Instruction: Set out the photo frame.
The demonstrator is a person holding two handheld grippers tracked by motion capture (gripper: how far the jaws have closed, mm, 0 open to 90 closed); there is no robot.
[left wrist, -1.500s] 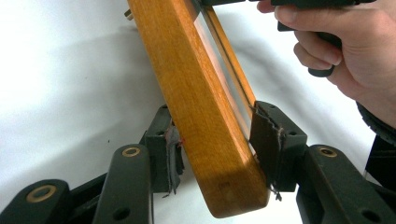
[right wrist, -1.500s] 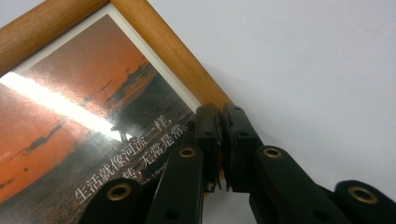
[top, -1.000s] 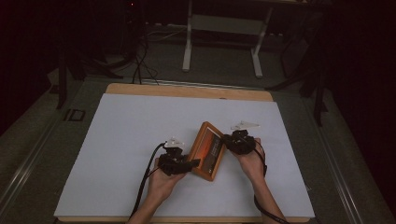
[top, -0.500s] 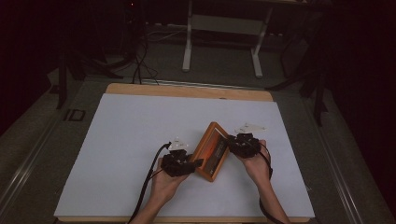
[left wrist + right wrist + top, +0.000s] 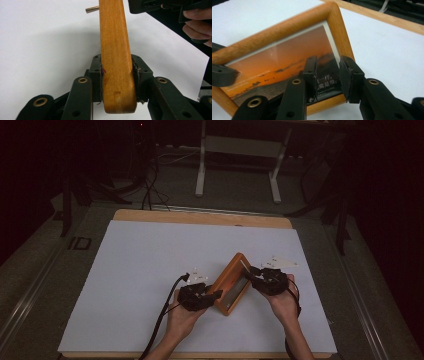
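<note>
Wooden picture frame [image 5: 232, 284] sits near the front centre of the white worktop [image 5: 150, 265], angled diagonally, between both grippers. Left gripper [image 5: 117, 82] has its jaws clamped on the frame's edge rail; pads pressed tight on both sides of the wood. A small brass pin [image 5: 92, 9] sticks out near the frame's far end. Right gripper [image 5: 327, 75] is over the frame's glass face, jaws apart, straddling the lower corner of the orange sunset print [image 5: 279, 62] with white text, not pinching anything. Frame rim is light orange-brown wood. Right hand [image 5: 283, 301] shows in the high view.
</note>
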